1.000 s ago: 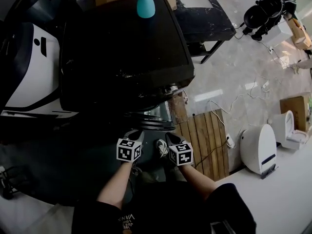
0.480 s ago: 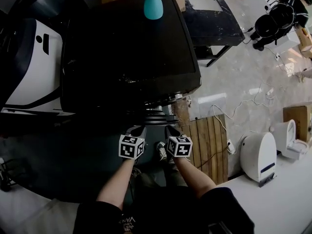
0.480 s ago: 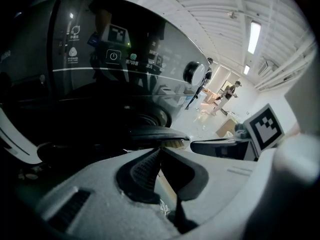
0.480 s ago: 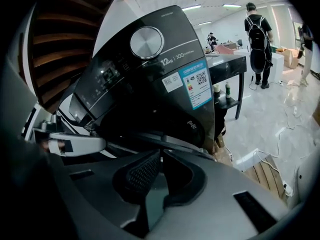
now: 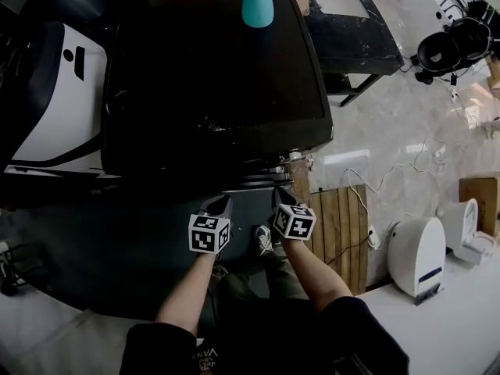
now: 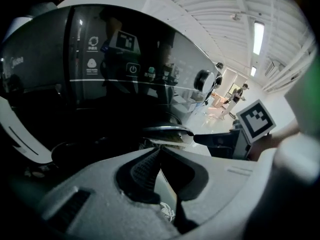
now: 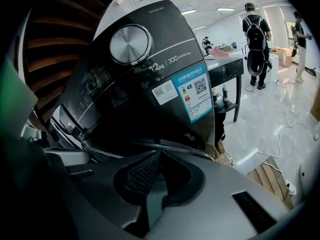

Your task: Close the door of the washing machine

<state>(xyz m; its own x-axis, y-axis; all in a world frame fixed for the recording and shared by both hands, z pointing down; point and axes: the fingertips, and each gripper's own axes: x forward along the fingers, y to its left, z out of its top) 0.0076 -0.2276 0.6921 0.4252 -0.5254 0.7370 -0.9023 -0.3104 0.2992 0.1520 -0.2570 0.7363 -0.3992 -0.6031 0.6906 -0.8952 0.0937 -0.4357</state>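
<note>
While I hold them side by side at lower centre, my left gripper and right gripper both have jaws pressed together, empty. The big glossy black washing machine fills the upper centre, its door edge just above them.

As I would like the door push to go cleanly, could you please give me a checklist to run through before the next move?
1. Left claw shut, nothing in it: ok.
2. Right claw shut, nothing in it: ok.
3. Both claws close to the washing machine front, near the door: ok.
4. Door fully latched: cannot tell; only its rim edge shows from above.
5. Spray bottle upright on the machine's top, far from the claws: ok.
</note>
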